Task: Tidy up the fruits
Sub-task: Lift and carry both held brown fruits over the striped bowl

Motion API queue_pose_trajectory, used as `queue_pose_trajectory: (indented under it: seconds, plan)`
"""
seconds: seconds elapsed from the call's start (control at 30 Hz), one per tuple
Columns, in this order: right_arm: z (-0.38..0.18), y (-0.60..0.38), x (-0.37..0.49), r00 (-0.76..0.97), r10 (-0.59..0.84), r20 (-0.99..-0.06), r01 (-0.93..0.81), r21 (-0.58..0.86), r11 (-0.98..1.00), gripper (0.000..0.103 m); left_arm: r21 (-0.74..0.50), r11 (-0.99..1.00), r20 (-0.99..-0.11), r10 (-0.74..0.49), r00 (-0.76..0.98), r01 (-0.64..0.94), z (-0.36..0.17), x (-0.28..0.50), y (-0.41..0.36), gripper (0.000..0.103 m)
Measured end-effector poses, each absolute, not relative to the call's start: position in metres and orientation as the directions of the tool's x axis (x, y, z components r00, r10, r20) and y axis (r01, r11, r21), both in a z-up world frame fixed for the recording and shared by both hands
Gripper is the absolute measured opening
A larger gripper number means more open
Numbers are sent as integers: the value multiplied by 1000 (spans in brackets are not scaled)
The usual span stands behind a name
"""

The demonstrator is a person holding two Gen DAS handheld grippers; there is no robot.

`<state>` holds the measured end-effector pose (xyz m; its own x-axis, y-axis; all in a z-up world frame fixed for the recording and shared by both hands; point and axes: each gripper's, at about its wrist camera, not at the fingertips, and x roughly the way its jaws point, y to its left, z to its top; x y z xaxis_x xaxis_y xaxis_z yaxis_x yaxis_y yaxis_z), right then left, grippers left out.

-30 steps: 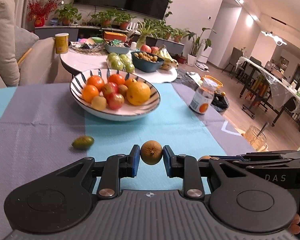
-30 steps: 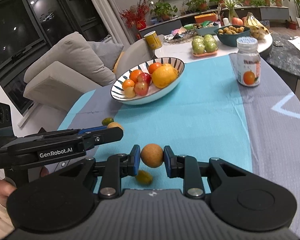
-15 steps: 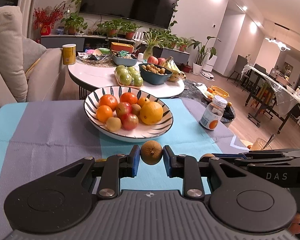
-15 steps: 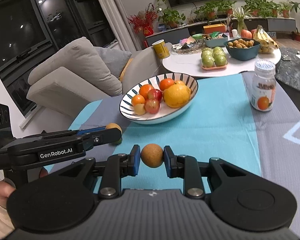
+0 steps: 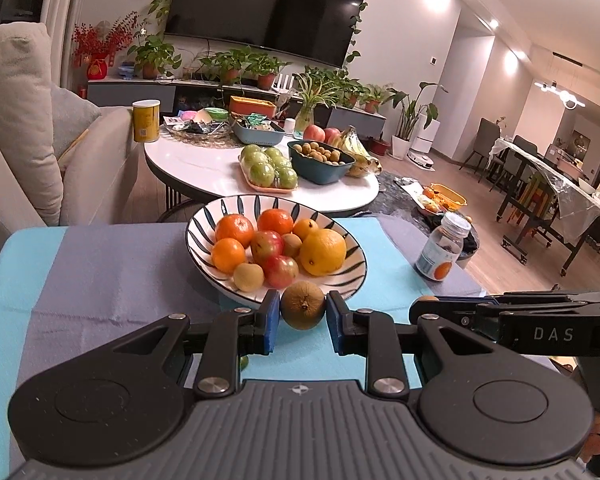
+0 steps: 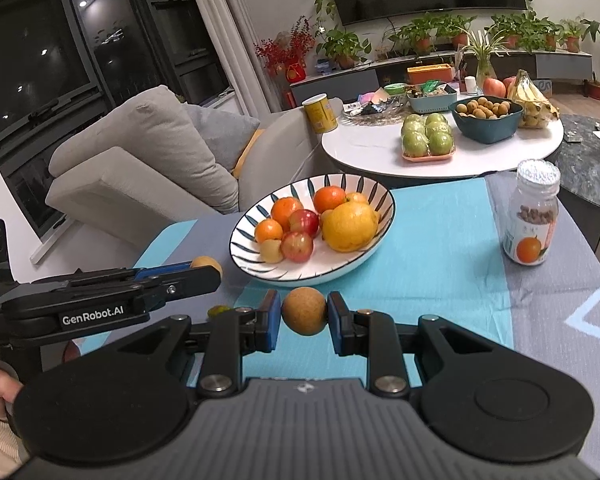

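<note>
A blue and grey cloth is covering the near table in a lamp-lit living room, and both hand-held grippers are hovering above it. The left gripper is clamping a small brown round fruit between its blue pads; the right gripper is gripping a tan round fruit the same way. Neither fruit has a long axis to mind. Straight ahead of both, and just beyond their tips, the striped bowl is sitting piled with oranges, apples and a lemon. The left gripper seems slightly nearer its rim. Open room is showing mainly along the bowl's near edge; a stray green fruit is lying on the cloth below. A supplement bottle is standing well off to the right.
</note>
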<state>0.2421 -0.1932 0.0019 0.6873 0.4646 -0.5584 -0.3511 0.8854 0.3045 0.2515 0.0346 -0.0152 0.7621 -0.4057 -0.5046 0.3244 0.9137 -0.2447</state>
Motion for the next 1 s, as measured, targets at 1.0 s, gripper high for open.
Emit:
queue_pose_trajectory:
  seconds: [1.0]
  plan:
    - [11, -186, 317, 719, 450, -530, -356, 275, 893, 55, -221, 913, -480, -408, 777, 343, -9, 318, 37, 24]
